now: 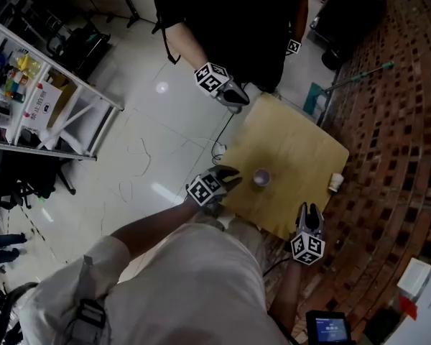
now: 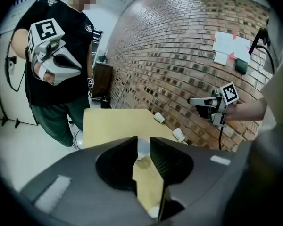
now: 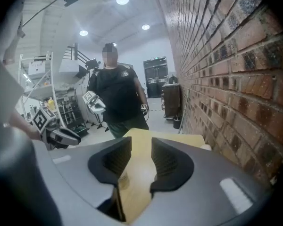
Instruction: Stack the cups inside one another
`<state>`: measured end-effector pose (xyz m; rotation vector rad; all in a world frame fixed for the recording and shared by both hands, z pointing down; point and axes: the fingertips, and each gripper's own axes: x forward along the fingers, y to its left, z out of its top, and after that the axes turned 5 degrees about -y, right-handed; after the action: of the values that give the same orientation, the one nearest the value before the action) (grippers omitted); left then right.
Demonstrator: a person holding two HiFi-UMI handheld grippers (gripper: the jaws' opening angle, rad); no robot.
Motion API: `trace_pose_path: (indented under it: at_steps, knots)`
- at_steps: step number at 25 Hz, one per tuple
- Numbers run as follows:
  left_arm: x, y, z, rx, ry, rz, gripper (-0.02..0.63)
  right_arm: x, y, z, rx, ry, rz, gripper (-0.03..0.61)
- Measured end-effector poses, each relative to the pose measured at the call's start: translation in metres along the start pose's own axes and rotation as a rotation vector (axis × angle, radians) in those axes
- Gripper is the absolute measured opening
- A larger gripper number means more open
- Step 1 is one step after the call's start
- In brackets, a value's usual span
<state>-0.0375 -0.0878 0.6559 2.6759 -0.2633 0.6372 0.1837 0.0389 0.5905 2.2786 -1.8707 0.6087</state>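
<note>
Two empty grippers hover at the table's (image 1: 294,146) near side, my left gripper (image 1: 230,175) narrow, my right gripper (image 1: 310,211) wider; beyond, one cup (image 1: 261,177) stands mid-table and a second cup (image 1: 336,182) lies at its right-hand edge, likely light and crushable, so I'd pinch rims gently.

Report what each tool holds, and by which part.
Nothing is held. The left tool and right tool have jaws apart and empty; the small white disposable cup stands free on the wooden table.

Left gripper (image 2: 144,139): jaws narrowly apart, over the tabletop's (image 2: 111,124) near edge.
White cup (image 2: 142,149): on the tabletop, seen through the gap.
Tipped cup (image 2: 159,117): tabletop's far right edge.
Second tipped cup (image 2: 178,134): same edge, nearer.
Right gripper (image 2: 192,101): raised beyond that edge.
</note>
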Motion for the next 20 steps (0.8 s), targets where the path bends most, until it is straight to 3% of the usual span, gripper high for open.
trace_pose_path:
  at_steps: [6, 20]
  knots:
    - [-0.009, 0.011, 0.013, 0.015, -0.034, 0.02, 0.089, -0.001, 0.01, -0.008, 0.019, 0.01, -0.002, 0.132]
    - [0.002, 0.008, 0.037, -0.019, -0.076, 0.101, 0.08, 0.013, 0.006, 0.03, -0.05, -0.038, 0.085, 0.132]
